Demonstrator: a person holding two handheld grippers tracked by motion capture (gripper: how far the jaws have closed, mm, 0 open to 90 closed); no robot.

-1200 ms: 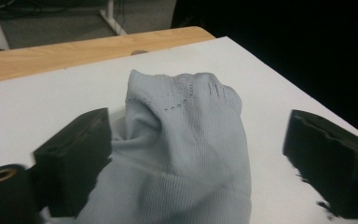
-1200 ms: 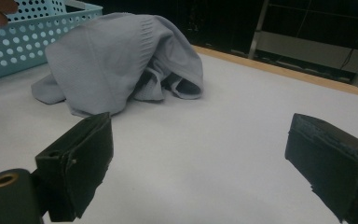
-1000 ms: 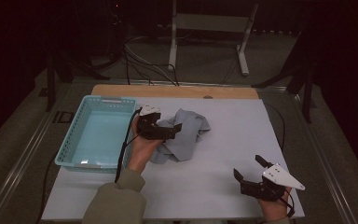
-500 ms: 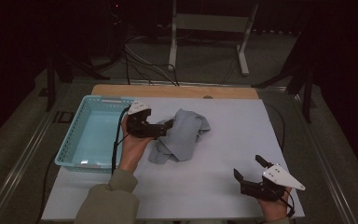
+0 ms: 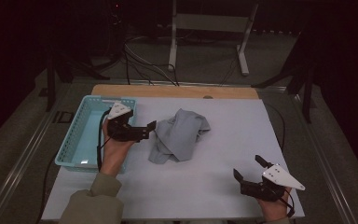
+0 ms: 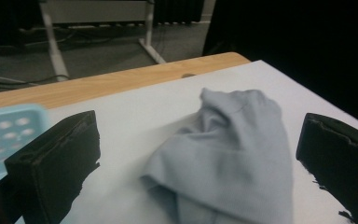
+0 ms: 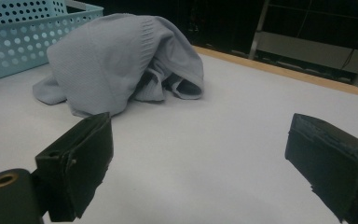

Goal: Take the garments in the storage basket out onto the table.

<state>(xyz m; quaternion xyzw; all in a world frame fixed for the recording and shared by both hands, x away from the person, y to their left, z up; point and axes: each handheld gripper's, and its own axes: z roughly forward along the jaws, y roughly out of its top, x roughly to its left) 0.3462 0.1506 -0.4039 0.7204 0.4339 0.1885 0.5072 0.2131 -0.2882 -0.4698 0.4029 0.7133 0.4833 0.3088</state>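
1. Grey knit garment (image 5: 179,135), prob. a sweater given the ribbed hem seen in the right gripper view, lies crumpled in a heap on the white table top (image 5: 242,121), roughly mid-table and just right of the light-blue perforated basket (image 5: 77,135).

2. Left gripper (image 5: 150,129), held over the basket's right rim, points at the garment's left edge w/ jaws spread wide; in the left gripper view the cloth (image 6: 228,154) sits between the two black jaws, not yet pinched.

3. Right gripper (image 5: 247,169) rests low near the table's front right corner, jaws also apart and holding nothing, well apart from the heap (image 7: 121,60).

4. Handling, as judged: light, soft, limp fabric; it will sag and trail when lifted, not fragile, and the knit should give the pads decent friction. A single layer could slip out, so a bunched fold is the safer bite.

5. Where to grab: the raised fold at the heap's near-left side, facing the left jaws, or the thick ribbed edge; a flat corner lying on the table looks harder to get under.

6. Surroundings: the basket looks empty, w/ room for the garment. Its right wall stands just beside the cloth and could snag a dangling sleeve. Wooden table edge (image 5: 177,91) at the far side; stand legs and cables on the dark floor beyond, well out of the way.
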